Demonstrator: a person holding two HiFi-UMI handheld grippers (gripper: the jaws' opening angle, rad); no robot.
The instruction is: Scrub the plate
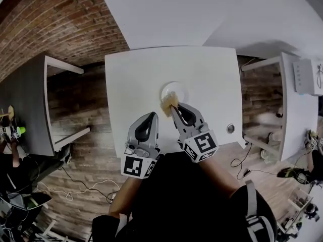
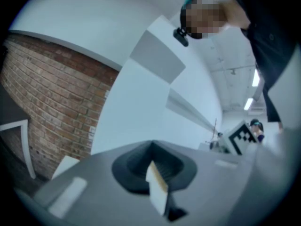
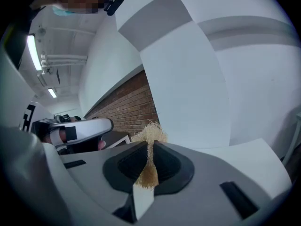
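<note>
My right gripper (image 1: 173,109) pinches the soft pad (image 1: 168,103); left gripper (image 1: 151,117) pressed together, empty. Plate (image 1: 181,88) likely slick and stiff: pin near rim.

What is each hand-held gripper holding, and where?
Right hand-held gripper pinches a tan fibrous scrubber across its middle; left hand-held gripper is shut, empty.

Brick wall (image 1: 50,19), wood floor (image 1: 81,115), white table (image 1: 136,84)

One plate (image 1: 181,90), one fibrous scrubber (image 1: 168,103), two claws (image 1: 151,116) (image 1: 173,108), three tables (image 1: 212,74) (image 1: 25,110) (image 1: 298,120).
</note>
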